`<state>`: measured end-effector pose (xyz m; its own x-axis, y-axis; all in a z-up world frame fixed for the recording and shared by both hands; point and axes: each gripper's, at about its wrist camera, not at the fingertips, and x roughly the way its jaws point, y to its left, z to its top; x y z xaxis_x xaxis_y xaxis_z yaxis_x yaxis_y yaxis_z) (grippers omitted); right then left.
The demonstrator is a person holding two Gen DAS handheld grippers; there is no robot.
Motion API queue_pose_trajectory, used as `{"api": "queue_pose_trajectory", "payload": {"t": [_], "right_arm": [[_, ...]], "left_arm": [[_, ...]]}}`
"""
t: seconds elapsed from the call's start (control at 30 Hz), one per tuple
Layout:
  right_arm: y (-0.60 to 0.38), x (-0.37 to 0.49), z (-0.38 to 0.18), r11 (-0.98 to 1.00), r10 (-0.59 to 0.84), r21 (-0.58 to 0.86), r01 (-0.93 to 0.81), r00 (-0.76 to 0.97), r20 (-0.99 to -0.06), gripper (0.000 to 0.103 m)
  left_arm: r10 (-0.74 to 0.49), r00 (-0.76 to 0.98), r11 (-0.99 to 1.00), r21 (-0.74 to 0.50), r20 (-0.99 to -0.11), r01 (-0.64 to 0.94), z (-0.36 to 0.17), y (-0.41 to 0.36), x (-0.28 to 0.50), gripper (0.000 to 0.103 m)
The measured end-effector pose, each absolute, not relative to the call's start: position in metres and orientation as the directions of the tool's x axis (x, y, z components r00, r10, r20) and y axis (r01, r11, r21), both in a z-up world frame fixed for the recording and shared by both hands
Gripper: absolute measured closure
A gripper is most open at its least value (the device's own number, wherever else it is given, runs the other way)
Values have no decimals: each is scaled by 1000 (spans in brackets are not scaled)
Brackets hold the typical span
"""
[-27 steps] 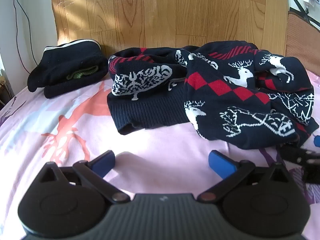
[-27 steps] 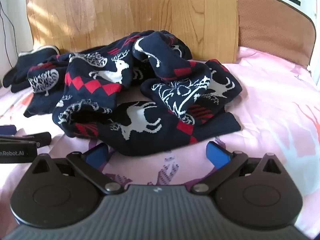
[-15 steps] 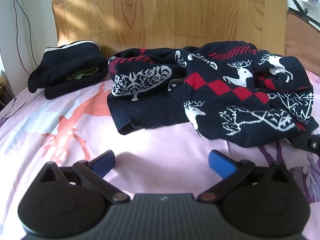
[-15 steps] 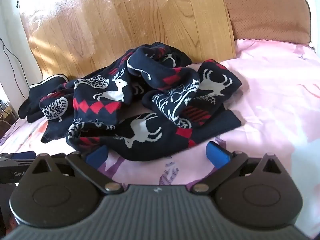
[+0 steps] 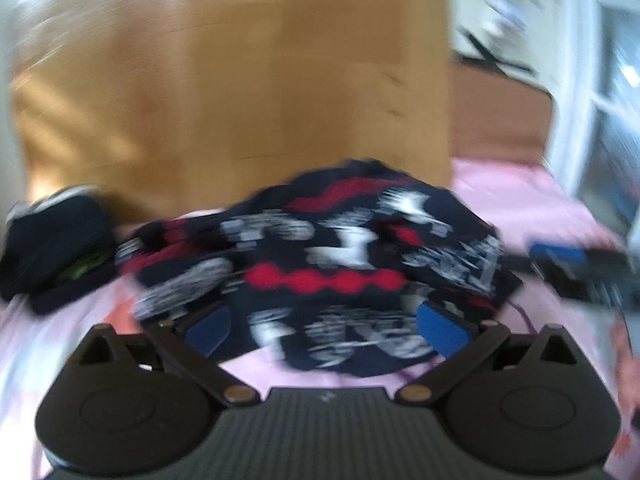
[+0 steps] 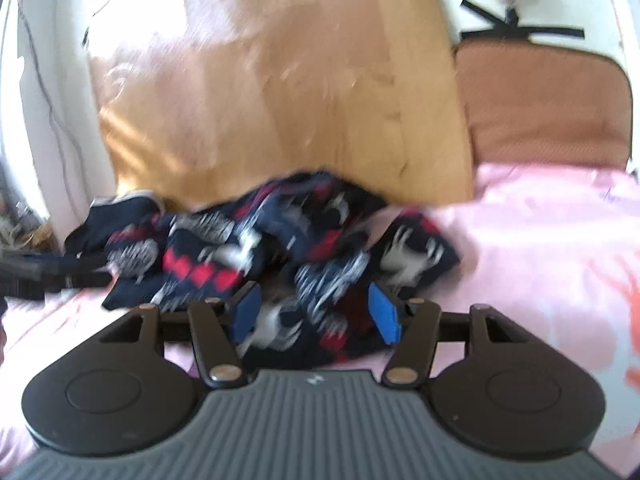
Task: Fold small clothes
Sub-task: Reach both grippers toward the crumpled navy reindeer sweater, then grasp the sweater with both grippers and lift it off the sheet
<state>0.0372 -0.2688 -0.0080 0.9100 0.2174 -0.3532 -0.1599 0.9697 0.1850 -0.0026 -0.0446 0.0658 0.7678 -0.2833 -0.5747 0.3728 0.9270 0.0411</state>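
Note:
A crumpled navy sweater point(image 5: 320, 272) with red diamonds and white deer lies on the pink bed sheet point(image 5: 520, 200), blurred by motion. My left gripper point(image 5: 324, 330) stands wide open, its blue pads low over the sweater's near edge. In the right wrist view the same sweater point(image 6: 280, 248) fills the middle. My right gripper point(image 6: 316, 314) is half closed, with bunched sweater cloth between its blue pads; I see no firm pinch. The right gripper's body point(image 5: 580, 268) shows at the right in the left wrist view.
A folded dark garment point(image 5: 52, 248) sits at the far left by the wooden headboard point(image 5: 240, 80). A brown cushion point(image 6: 548, 104) stands at the back right. Bare pink sheet point(image 6: 540, 240) spreads to the right of the sweater. The left gripper's body point(image 6: 32, 276) reaches in from the left.
Both grippers have pushed forward onto the sweater, and both views are now blurred. The right gripper's jaws have narrowed around the cloth. The left jaws stay wide.

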Motion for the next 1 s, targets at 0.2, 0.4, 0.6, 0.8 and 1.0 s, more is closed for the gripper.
{"api": "queue_pose_trajectory", "payload": {"t": [0.2, 0.4, 0.6, 0.8, 1.0], "right_arm": [[-261, 82, -1, 970, 244, 101, -222, 899, -363, 40], [-246, 112, -15, 975, 206, 4, -223, 897, -392, 96], [-303, 80, 21, 996, 78, 67, -63, 963, -257, 96], [-354, 29, 49, 994, -9, 109, 31, 981, -196, 96], [-365, 0, 29, 991, -29, 115, 63, 961, -275, 96]], "left_arm": [[-189, 710, 919, 133, -678, 372, 33, -91, 26, 70], [-155, 788, 974, 43, -595, 224, 67, -23, 25, 90], [91, 912, 996, 47, -401, -79, 132, 76, -20, 101], [93, 905, 991, -49, -416, -124, 140, 127, -47, 100], [-122, 873, 988, 28, -472, 154, 111, 46, 4, 49]]}}
